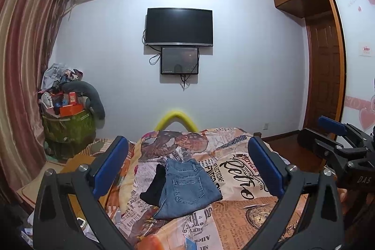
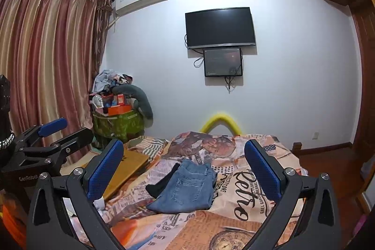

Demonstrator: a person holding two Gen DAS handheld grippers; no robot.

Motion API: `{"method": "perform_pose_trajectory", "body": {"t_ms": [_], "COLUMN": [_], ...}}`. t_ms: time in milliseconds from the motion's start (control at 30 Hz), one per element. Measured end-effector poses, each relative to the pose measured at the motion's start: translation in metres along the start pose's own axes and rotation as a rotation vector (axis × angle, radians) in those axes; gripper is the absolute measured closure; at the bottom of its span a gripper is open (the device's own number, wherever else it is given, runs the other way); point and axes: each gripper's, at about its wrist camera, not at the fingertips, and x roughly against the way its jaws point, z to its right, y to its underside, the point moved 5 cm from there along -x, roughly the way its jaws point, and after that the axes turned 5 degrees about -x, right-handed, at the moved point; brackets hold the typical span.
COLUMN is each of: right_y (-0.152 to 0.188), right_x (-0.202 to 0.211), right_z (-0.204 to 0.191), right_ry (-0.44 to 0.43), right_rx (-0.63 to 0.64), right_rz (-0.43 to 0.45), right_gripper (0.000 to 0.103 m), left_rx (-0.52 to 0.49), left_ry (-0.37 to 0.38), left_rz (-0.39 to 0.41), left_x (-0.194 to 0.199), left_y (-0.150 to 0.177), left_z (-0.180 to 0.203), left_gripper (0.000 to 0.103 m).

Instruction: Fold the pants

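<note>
Folded blue jeans lie on the printed bedspread, back pocket up, with a black garment tucked at their left side. My left gripper is open and empty, held above the bed short of the jeans. In the right wrist view the jeans and the black garment lie ahead, and my right gripper is open and empty above the bed. Each gripper shows at the edge of the other's view: the right one, the left one.
A green basket heaped with boxes and clothes stands in the left corner by striped curtains. A yellow foam arch sits at the bed's far end. A TV hangs on the wall. A wooden wardrobe is right.
</note>
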Motion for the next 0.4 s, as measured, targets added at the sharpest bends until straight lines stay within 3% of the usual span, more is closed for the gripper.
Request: {"method": "perform_pose_trajectory", "body": {"t_ms": [400], "right_y": [0.0013], "right_x": [-0.0012], "right_z": [0.0012], "right_ry": [0.007], "right_rx": [-0.008], "right_rz": [-0.009], "right_gripper": [0.001], "left_rx": [-0.009], "left_ry": [0.017], "left_rz": [-0.014], "left_x": [-0.0037], "left_y": [0.0014], "left_z": [-0.0004], "left_gripper": [0.000]}}
